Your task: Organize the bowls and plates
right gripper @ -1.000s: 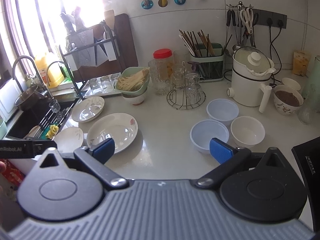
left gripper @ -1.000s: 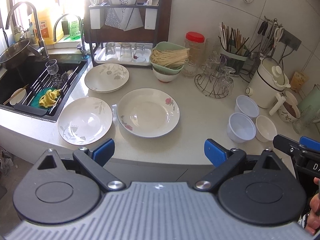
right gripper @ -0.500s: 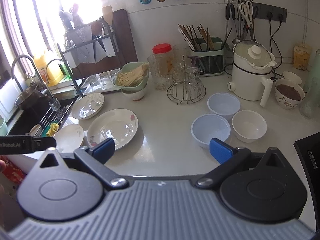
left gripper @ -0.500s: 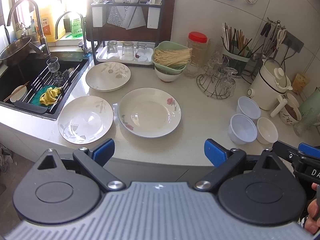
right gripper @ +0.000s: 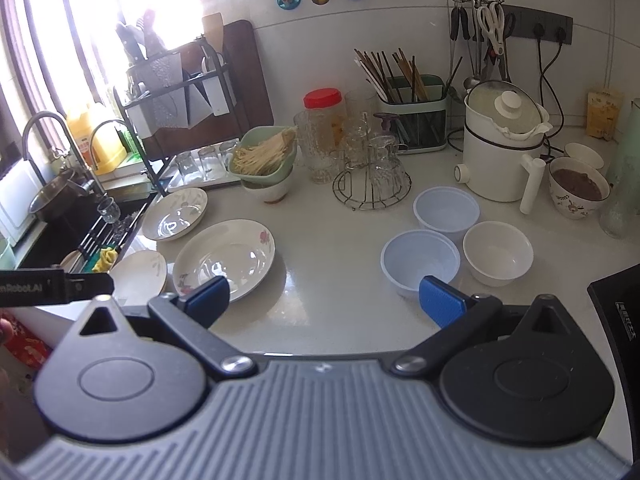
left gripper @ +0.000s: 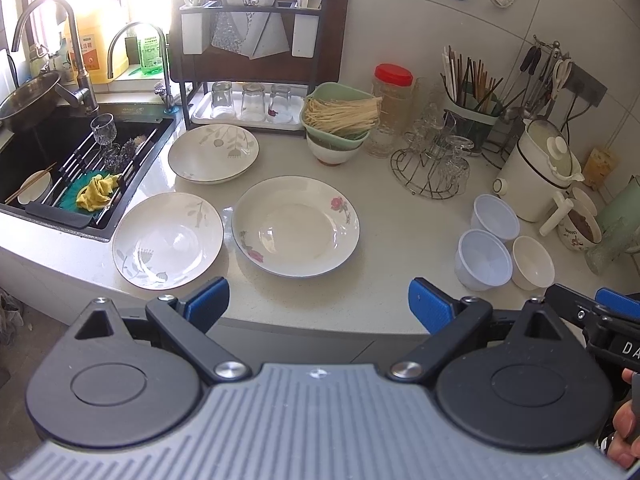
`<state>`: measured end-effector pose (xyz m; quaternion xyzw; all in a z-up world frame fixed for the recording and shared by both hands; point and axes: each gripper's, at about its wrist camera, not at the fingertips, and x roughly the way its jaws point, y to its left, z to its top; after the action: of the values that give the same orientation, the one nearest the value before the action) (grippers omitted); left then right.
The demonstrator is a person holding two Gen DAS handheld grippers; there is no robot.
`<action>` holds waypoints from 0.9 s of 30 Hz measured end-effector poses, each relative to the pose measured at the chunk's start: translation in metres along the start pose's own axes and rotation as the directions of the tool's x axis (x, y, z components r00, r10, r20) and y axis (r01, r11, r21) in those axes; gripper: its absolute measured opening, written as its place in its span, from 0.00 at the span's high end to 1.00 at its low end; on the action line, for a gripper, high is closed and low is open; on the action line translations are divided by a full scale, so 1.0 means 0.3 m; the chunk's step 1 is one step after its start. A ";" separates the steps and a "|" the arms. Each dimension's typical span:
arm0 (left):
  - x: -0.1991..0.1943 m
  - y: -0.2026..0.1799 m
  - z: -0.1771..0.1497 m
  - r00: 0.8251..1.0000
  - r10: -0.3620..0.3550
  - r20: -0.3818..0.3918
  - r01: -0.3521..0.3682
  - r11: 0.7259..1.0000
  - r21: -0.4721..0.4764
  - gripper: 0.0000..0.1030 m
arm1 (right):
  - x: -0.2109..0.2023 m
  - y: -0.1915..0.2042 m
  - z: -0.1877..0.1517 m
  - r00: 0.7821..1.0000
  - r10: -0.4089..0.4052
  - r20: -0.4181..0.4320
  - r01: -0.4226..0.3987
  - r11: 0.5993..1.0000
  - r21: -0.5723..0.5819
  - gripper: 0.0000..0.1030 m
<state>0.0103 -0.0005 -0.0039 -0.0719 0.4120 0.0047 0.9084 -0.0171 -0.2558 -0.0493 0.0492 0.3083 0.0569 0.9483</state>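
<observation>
While nothing is yet held, note the layout: three plates lie apart on the counter (left gripper: 384, 208) by the sink (left gripper: 52, 152). These are the rose plate (left gripper: 296, 226), the leaf plate (left gripper: 167, 240) just beside it at the counter edge, and the rear plate (left gripper: 213, 153) behind them. Three bowls cluster well to the right: the front translucent bowl (right gripper: 420, 262), the rear translucent bowl (right gripper: 446, 210) and the white bowl (right gripper: 498, 252).

Your left gripper (left gripper: 318, 300) and right gripper (right gripper: 324, 298) both stand spread wide and empty, short of the counter.

Hazards:
- The leaf plate sits near the counter edge; a nudge from a finger could push it off.
- Glazed rims are probably slick; a shallow pinch could let a plate slip.
- The translucent bowls look light and may tip or skate if clipped.
- The glass rack (right gripper: 372, 184) stands behind the bowls; overreach could strike it.

The left view shows all three plates whole; in the right view the leaf plate is partly hidden. Only the right view shows the bowls' interiors, which appear empty, though glare makes this uncertain.
</observation>
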 end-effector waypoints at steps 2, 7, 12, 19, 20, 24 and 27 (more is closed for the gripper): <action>0.001 -0.001 0.000 1.000 -0.001 -0.002 0.001 1.000 0.003 0.05 | -0.001 0.000 -0.001 1.000 -0.001 0.001 0.001 1.000 0.002 0.00; 0.011 0.000 0.002 1.000 -0.007 -0.001 0.007 1.000 -0.009 0.05 | -0.001 -0.007 -0.001 1.000 -0.002 -0.005 0.002 1.000 0.001 0.00; 0.023 -0.010 0.000 1.000 -0.018 -0.012 0.018 1.000 -0.002 0.05 | -0.001 -0.014 0.000 1.000 -0.007 0.000 0.007 1.000 0.007 0.00; 0.023 -0.021 -0.003 1.000 -0.024 -0.004 0.024 1.000 0.006 0.05 | -0.004 -0.028 -0.013 1.000 0.003 0.000 -0.003 1.000 0.020 0.00; 0.025 -0.024 -0.005 1.000 -0.028 -0.001 0.028 1.000 0.008 0.05 | -0.002 -0.030 -0.012 1.000 0.001 0.001 -0.001 1.000 0.021 0.00; 0.023 -0.032 -0.016 0.999 -0.027 0.018 0.027 1.000 0.013 0.05 | 0.010 -0.035 -0.018 1.000 0.003 -0.013 -0.002 1.000 0.021 0.00; 0.033 -0.040 -0.026 0.999 -0.026 0.022 0.025 1.000 0.009 0.05 | 0.010 -0.035 -0.036 1.000 0.020 -0.018 -0.019 1.000 0.004 0.00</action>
<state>0.0119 -0.0139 -0.0149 -0.0731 0.4009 -0.0079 0.9132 -0.0204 -0.2650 -0.0610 0.0537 0.3164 0.0659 0.9448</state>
